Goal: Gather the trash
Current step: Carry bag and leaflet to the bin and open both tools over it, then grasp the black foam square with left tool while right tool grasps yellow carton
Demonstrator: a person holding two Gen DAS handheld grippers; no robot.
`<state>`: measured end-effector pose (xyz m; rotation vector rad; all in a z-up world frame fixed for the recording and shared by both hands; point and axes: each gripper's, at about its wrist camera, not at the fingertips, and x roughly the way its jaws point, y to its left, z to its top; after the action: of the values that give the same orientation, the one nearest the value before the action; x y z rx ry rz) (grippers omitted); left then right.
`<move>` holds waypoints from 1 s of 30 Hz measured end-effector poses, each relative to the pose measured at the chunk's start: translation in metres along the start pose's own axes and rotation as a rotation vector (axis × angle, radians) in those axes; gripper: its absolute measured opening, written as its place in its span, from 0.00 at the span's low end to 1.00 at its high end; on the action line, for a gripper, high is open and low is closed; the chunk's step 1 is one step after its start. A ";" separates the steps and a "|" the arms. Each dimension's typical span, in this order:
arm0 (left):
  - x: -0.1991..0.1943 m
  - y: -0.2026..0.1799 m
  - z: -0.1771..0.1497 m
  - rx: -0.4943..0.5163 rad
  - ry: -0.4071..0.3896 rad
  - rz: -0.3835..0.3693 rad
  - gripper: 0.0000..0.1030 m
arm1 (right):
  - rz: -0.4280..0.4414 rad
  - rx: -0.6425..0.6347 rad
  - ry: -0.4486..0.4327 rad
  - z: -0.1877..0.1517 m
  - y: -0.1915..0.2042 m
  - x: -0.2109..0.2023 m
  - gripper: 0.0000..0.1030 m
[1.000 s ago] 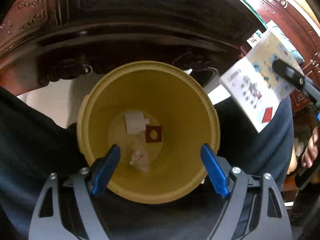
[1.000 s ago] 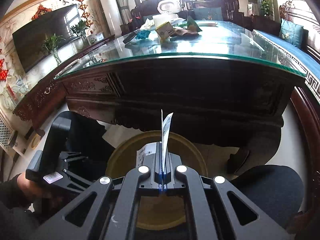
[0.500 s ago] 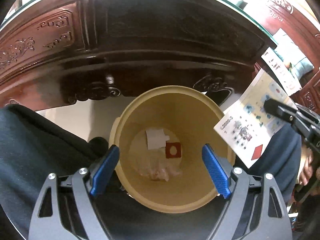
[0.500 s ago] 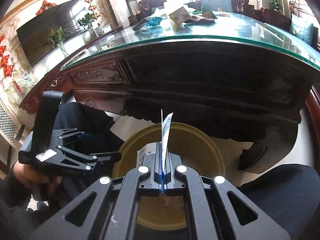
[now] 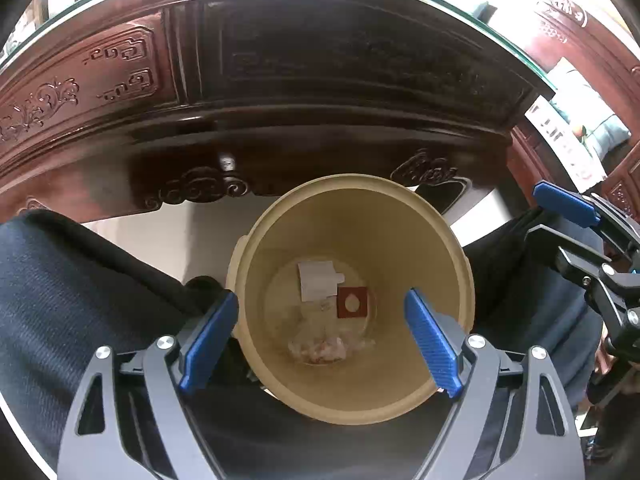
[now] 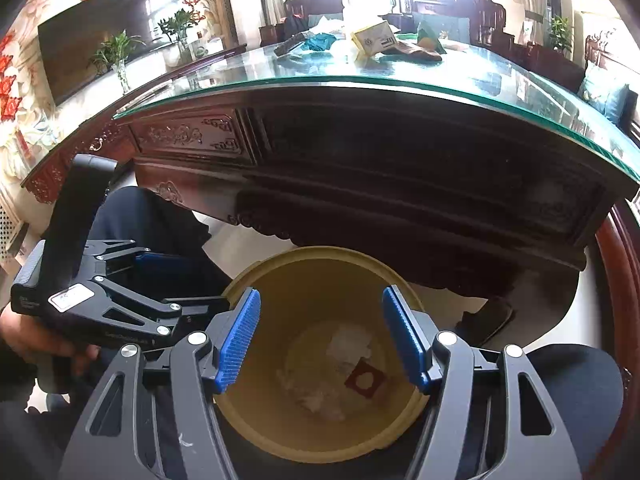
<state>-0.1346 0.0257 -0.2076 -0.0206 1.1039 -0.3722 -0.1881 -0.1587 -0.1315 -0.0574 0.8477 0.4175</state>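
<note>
- You are looking down into a round yellow bin (image 5: 352, 400) that stands on the floor between your knees, in front of a dark carved wooden table (image 6: 360, 152) topped with glass.
- Your left gripper (image 5: 320, 344) hovers over the bin at 6 o'clock in its own view, its blue pads spread wide to either side of the rim and holding nothing.
- Your right gripper (image 6: 320, 336) hovers over the same bin; its jaws are opening, and nothing sits between them.
- In the left view a printed paper sheet (image 5: 560, 140) shows at 2 o'clock, pale and edge-on against the table's corner; whether it is falling or resting there cannot be told.
- At the bottom of the bin lie a white paper scrap (image 5: 318, 286) at 12 o'clock, a red square card with a round hole (image 5: 352, 302) just beside it at 3 o'clock, and a crumpled clear wrapper (image 5: 324, 350) at 6 o'clock.
- More clutter waits at the table's far end, at 12 o'clock in the right view: a yellow box (image 6: 374, 42) and green wrappers (image 6: 428, 40).
- Expect this trash to be light and flimsy. Pinch paper by an edge; take the box across its flat sides, gently, since it will likely crush.
</note>
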 end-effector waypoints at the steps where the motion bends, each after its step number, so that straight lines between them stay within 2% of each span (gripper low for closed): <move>1: 0.000 0.000 0.000 -0.001 0.000 0.001 0.82 | 0.001 0.003 0.000 0.000 -0.001 0.000 0.61; 10: 0.000 0.002 0.004 -0.012 -0.002 0.001 0.82 | 0.017 0.017 0.004 0.003 -0.004 0.003 0.60; 14: -0.007 0.002 0.013 -0.023 -0.033 0.004 0.84 | 0.050 0.012 -0.011 0.005 -0.003 0.003 0.65; 18: -0.021 0.002 0.030 -0.028 -0.089 0.020 0.87 | 0.065 -0.010 -0.054 0.015 0.000 0.001 0.76; 21: -0.033 0.002 0.048 -0.029 -0.142 0.040 0.88 | 0.046 -0.022 -0.114 0.028 0.001 -0.005 0.87; 22: -0.038 0.003 0.055 -0.031 -0.165 0.050 0.91 | 0.038 -0.029 -0.130 0.032 0.001 -0.007 0.91; 23: -0.042 0.004 0.060 -0.031 -0.182 0.055 0.94 | 0.026 -0.042 -0.155 0.038 0.002 -0.010 0.92; 27: -0.062 0.007 0.096 -0.021 -0.273 0.100 0.95 | -0.039 -0.090 -0.242 0.061 0.005 -0.017 0.92; 30: -0.076 0.011 0.123 -0.013 -0.340 0.149 0.96 | -0.070 -0.062 -0.284 0.080 -0.001 -0.019 0.92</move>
<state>-0.0543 0.0388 -0.0879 -0.0130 0.7657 -0.2177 -0.1416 -0.1489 -0.0647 -0.0825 0.5512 0.3756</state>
